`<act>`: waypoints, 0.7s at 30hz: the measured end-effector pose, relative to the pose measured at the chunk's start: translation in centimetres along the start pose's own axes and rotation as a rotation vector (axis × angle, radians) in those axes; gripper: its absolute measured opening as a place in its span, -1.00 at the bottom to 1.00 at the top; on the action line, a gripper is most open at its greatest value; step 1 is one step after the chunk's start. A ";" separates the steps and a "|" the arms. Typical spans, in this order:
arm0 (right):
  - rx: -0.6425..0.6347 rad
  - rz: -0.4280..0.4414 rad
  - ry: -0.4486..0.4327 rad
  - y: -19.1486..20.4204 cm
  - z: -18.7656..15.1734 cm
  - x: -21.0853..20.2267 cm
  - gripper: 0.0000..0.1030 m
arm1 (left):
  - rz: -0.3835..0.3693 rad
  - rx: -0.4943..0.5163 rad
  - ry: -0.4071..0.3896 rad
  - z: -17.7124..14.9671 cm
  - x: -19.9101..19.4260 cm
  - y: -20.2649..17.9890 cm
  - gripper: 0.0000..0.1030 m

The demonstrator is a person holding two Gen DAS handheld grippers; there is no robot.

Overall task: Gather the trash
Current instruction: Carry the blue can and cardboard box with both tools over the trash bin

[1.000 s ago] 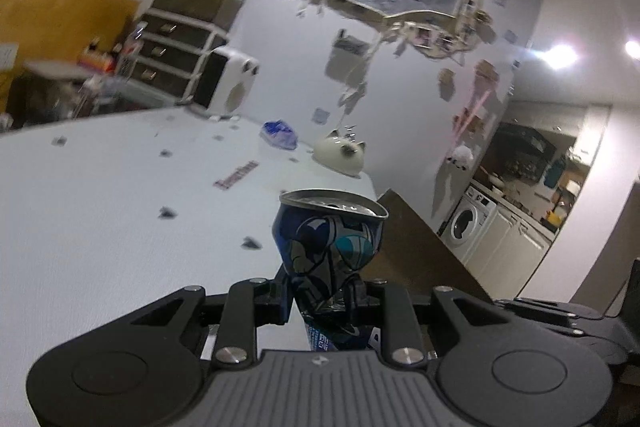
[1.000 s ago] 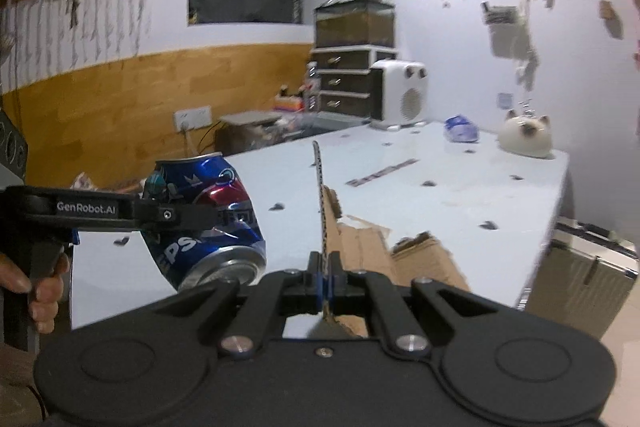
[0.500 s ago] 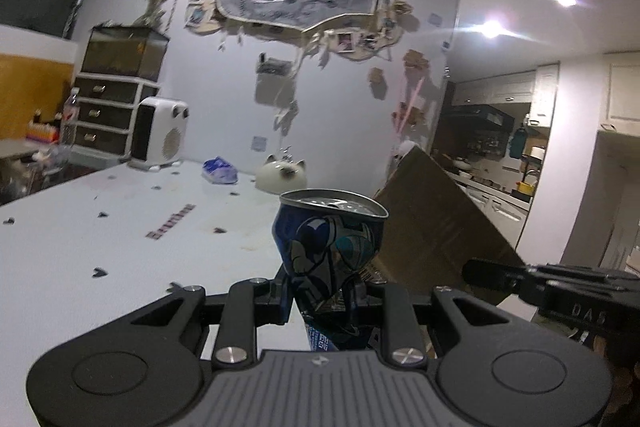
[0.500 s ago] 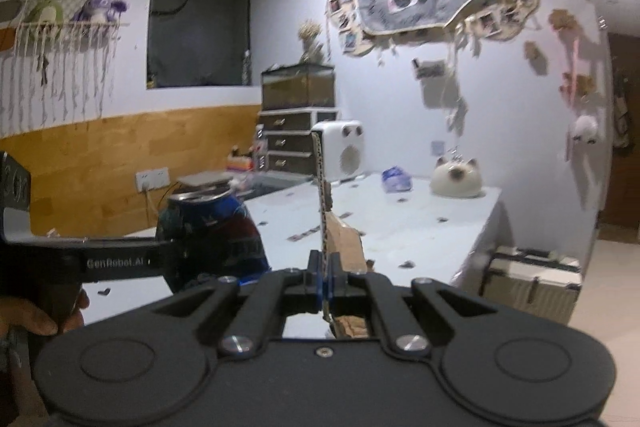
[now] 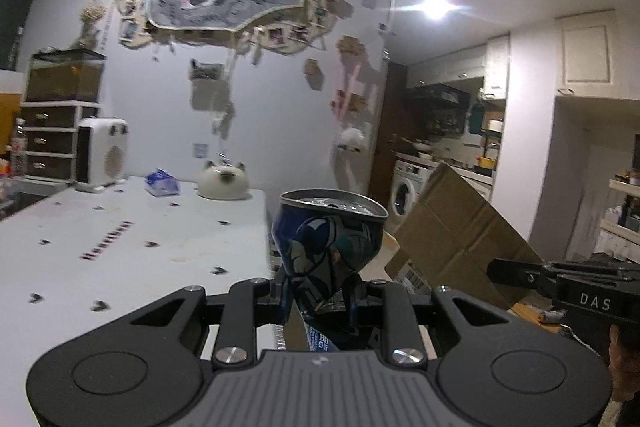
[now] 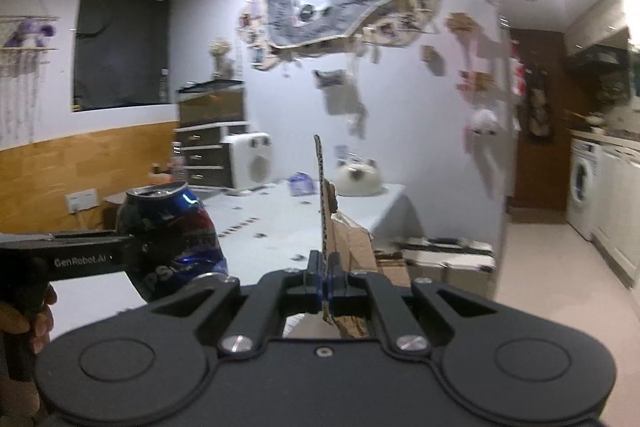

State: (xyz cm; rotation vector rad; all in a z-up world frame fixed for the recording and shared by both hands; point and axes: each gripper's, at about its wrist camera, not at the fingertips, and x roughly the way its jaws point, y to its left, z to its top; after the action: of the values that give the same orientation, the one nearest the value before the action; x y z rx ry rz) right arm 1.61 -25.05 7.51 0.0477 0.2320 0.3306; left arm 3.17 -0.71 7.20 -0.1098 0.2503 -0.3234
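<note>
- left claw (image 5: 318,301): pinching a crushed blue can (image 5: 328,247) at its dented waist; can upright, open top up, carried in the air off the near edge of the bench (image 5: 120,247).
- same can seen in the right wrist view (image 6: 172,235), clamped at the tip of the left claw (image 6: 138,255), with a hand (image 6: 28,319) on the handle at the left edge.
- right claw (image 6: 324,277): pressed together on the edge of a flattened cardboard box (image 6: 352,255); the sheet stands on edge between the pads, its thin side rising towards the camera.
- cardboard box in the left wrist view (image 5: 452,239): broad brown face with a barcode label, to the right of the can, just ahead of the right claw's black arm (image 5: 560,287).
- bench: white top with small dark marks, at left in both views.
- on the far end of the bench: cat-shaped white ornament (image 5: 223,181), small blue packet (image 5: 162,183), white fan heater (image 5: 103,157).
- drawer unit (image 5: 52,139) behind the heater, glass tank on top.
- wall collage (image 5: 224,3) above the bench.
- washing machine (image 5: 406,191) in the kitchen area at right.
- suitcase (image 6: 448,255) lying on the floor beyond the bench.
</note>
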 end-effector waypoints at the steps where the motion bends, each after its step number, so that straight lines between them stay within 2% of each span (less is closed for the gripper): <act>1: 0.004 -0.015 0.005 -0.6 -0.3 -0.3 -0.95 | -0.011 0.000 0.008 -0.2 0.5 -0.5 -0.50; 8: 0.064 -0.118 0.030 -5.7 -2.5 -1.6 -0.95 | -0.089 0.005 0.078 -2.2 5.4 -4.6 -0.50; 12: 0.104 -0.163 0.073 -8.7 -4.5 -1.1 -0.95 | -0.129 -0.004 0.133 -4.2 8.9 -7.0 -0.50; 21: 0.240 -0.230 0.201 -14.9 -11.6 2.2 -0.95 | -0.178 -0.051 0.294 -10.7 17.3 -10.5 -0.50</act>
State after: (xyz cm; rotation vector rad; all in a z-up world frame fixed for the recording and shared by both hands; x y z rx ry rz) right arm 5.67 -38.35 -5.46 0.2239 0.4718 0.0759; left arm 13.15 -17.01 -5.47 -0.1348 0.5416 -0.5111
